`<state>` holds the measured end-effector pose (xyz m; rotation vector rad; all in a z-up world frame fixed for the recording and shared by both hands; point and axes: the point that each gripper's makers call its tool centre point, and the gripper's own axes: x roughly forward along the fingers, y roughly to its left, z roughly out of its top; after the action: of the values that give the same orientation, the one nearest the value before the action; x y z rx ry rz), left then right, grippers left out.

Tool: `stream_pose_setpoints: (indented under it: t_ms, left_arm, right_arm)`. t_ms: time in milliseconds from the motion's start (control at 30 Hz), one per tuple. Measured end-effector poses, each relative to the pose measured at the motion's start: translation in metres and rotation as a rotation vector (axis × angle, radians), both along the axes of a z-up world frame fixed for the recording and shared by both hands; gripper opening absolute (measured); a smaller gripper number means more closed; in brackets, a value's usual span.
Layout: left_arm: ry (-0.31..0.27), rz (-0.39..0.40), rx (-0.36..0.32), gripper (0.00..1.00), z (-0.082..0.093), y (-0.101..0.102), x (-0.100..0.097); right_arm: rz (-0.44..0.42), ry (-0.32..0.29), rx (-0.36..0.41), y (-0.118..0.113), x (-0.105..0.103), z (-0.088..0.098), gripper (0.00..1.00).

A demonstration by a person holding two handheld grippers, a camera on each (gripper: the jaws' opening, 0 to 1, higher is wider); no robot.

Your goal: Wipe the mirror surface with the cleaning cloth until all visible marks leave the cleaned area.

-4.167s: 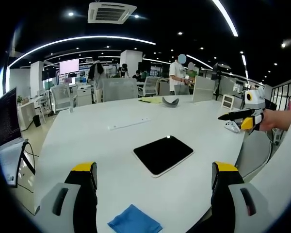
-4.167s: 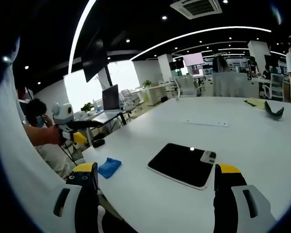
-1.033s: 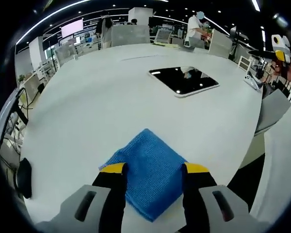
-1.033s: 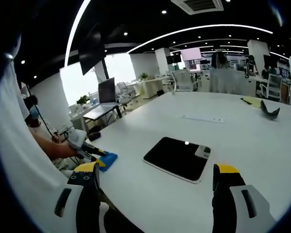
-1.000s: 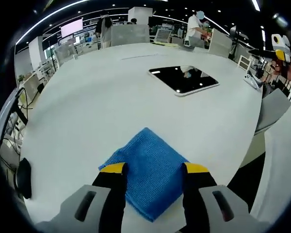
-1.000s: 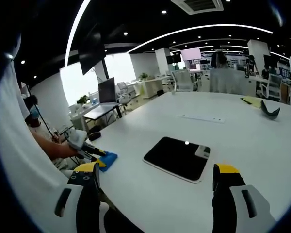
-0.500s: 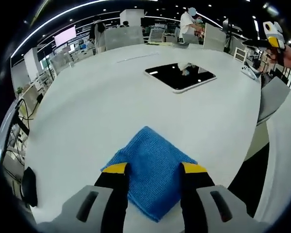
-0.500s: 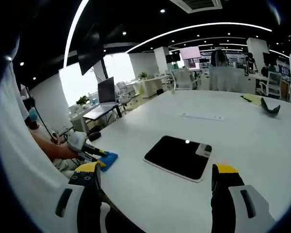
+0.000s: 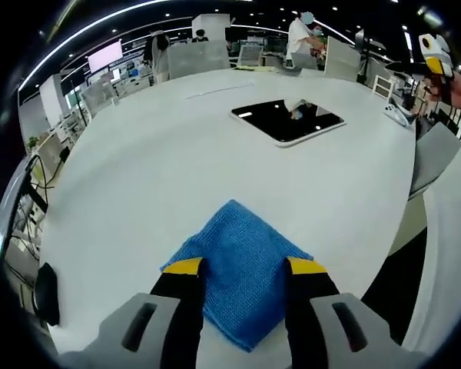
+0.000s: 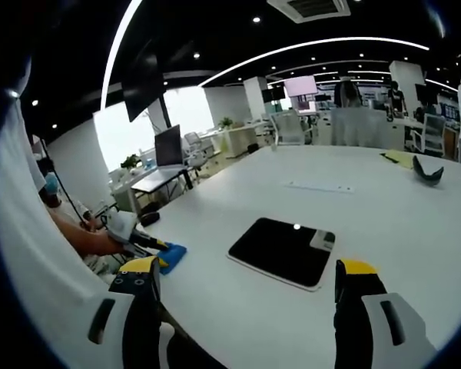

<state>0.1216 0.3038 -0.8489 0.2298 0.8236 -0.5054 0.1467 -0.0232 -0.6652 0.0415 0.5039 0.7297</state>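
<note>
A blue cleaning cloth lies flat on the white table near its front edge. My left gripper is down on it, jaws half narrowed, one yellow-tipped finger over each side of the cloth, which is not bunched. The mirror, a dark rectangle with a white rim, lies flat farther out and reflects the ceiling. From the right gripper view the mirror sits just beyond my open, empty right gripper, with the cloth to its left under the left gripper.
A white strip lies beyond the mirror, a dark curved object and yellow paper farther back. A white controller sits near the table's right edge. A black object lies off the left edge. People stand behind.
Since 4.2 s ago my left gripper has come down over the cloth and its jaws have narrowed. In the last second it barely shifted. The right gripper has held still.
</note>
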Motion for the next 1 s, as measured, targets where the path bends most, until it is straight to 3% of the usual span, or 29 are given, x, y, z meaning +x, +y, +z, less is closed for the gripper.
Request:
stream_pose_setpoints:
  t_ms: [533,1000]
  left_arm:
    - [-0.004,0.011,0.013,0.27,0.000,0.005,0.006]
    - [-0.024,0.038,0.030,0.09,0.000,0.015,0.014]
  right_arm:
    - [-0.003,0.004,-0.009,-0.002,-0.002,-0.002,0.93]
    - [-0.009,0.003,-0.020,-0.004,-0.005,-0.002,0.93]
